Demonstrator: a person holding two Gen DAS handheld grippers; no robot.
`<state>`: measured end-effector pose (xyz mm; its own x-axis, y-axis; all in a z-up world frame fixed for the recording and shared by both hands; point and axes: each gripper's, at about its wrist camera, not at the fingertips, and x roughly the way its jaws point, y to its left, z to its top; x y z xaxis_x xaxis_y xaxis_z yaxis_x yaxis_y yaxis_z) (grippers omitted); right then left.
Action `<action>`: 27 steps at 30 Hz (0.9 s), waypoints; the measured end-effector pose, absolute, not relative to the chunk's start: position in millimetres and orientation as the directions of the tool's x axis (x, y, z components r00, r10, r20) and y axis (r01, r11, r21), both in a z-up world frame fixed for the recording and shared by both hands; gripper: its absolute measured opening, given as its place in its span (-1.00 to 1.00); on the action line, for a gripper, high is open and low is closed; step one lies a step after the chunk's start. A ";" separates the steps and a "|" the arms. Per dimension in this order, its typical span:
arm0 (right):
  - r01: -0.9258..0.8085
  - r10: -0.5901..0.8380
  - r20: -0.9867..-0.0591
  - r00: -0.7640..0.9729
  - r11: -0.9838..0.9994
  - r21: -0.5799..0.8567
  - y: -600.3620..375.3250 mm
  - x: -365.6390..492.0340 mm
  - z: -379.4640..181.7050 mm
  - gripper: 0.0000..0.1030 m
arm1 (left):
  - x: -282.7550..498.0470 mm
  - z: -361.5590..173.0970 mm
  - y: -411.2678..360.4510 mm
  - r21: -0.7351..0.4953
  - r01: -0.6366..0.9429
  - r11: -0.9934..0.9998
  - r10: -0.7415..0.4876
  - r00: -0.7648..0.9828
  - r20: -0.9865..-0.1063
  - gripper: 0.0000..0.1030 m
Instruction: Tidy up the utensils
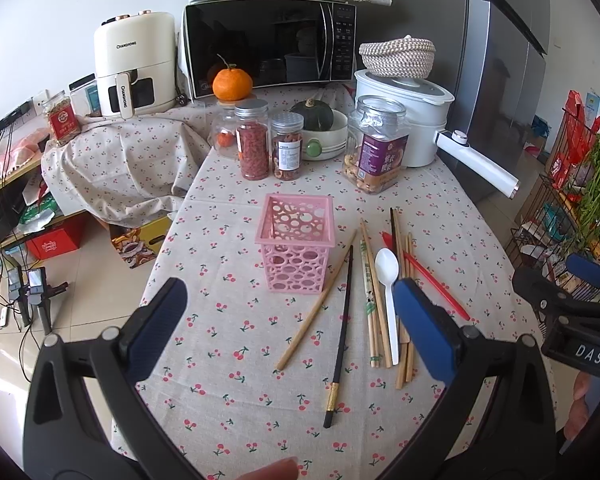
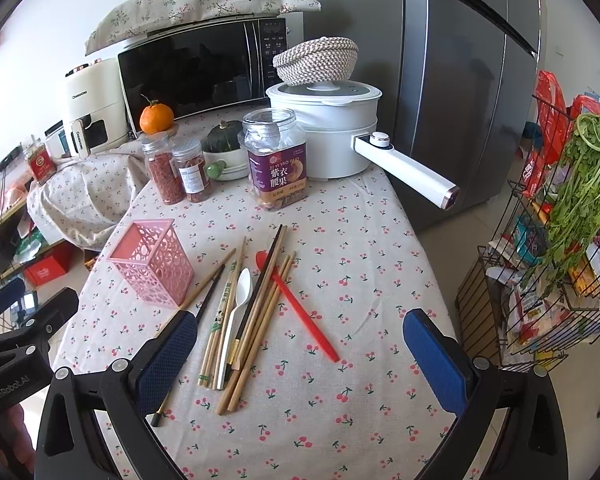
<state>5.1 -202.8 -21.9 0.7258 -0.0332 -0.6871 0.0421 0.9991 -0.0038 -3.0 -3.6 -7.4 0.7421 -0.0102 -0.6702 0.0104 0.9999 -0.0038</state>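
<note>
A pink perforated holder stands upright and empty on the cherry-print tablecloth; it also shows in the right wrist view. To its right lie several wooden chopsticks, a black chopstick, a white plastic spoon and a red spoon. The same pile shows in the right wrist view: chopsticks, white spoon, red spoon. My left gripper is open and empty, above the cloth in front of the holder. My right gripper is open and empty over the pile.
Behind the holder stand jars, a nut jar, a white electric pot with a long handle, a microwave and a fridge. A wire rack with greens stands right of the table.
</note>
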 end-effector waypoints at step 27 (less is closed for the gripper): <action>0.040 -0.029 -0.698 0.716 0.999 0.000 -203.0 7.1 -26.8 1.00 | 1.0 -0.9 -14.0 -0.010 0.017 1.000 -0.019 0.745 -0.667 0.99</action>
<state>7.1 -203.0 -26.8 0.7155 -0.0289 -0.6980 0.0405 0.9992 0.0001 1.0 -14.0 -0.9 0.7445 -0.0193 -0.6673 0.0174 0.9998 -0.0095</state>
